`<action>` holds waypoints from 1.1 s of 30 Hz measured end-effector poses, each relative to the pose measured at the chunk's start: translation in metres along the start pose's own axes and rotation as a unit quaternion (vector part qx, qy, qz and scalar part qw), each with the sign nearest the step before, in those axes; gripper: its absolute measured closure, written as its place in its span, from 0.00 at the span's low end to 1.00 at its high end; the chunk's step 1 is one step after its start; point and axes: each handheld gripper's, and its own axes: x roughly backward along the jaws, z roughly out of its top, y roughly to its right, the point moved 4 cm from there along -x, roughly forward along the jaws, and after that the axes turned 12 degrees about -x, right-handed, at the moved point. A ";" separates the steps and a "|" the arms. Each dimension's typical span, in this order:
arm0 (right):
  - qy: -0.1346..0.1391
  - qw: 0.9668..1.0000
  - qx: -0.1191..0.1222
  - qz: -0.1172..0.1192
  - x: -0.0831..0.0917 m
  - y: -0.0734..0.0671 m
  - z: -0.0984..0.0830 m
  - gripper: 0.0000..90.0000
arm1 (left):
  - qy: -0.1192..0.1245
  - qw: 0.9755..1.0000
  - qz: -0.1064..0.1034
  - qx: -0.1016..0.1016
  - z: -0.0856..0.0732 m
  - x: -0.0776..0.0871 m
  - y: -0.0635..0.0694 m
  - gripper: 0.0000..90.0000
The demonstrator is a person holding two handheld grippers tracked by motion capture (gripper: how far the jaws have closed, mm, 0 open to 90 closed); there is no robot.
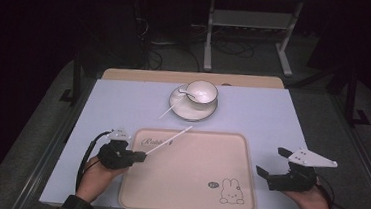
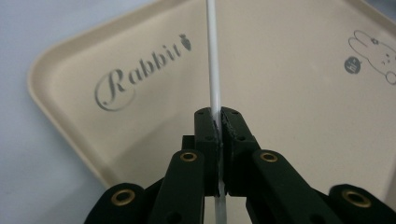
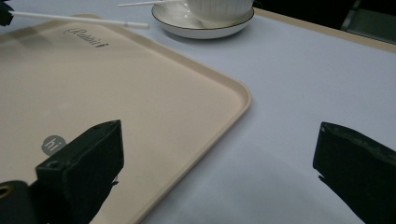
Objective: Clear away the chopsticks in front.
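Because the left gripper (image 1: 142, 156) pinches one end of the white chopstick (image 1: 169, 140), the high view shows the stick slanting over the tray's (image 1: 185, 205) near-left corner, its tip pointing past the far rim toward the saucer (image 1: 192, 116), probably for setting down. In the left gripper view the jaws are clamped on the chopstick (image 2: 213, 70) above the tray (image 2: 289, 65); in the right gripper view the jaws stand wide and empty beside the tray's (image 3: 187, 79) edge, seemingly waiting.
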 end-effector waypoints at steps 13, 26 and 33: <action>-0.002 1.000 0.003 0.002 -0.001 -0.002 0.000 0.01 | -0.074 0.996 0.026 -0.044 -0.011 -0.024 0.002 0.94; -0.001 1.000 0.003 0.002 0.000 -0.002 0.000 0.01 | -0.075 0.996 0.028 -0.036 -0.011 -0.023 -0.001 0.85; -0.001 1.000 0.003 0.002 0.000 -0.002 0.000 0.01 | -0.042 0.999 0.013 -0.020 0.001 -0.018 -0.006 0.47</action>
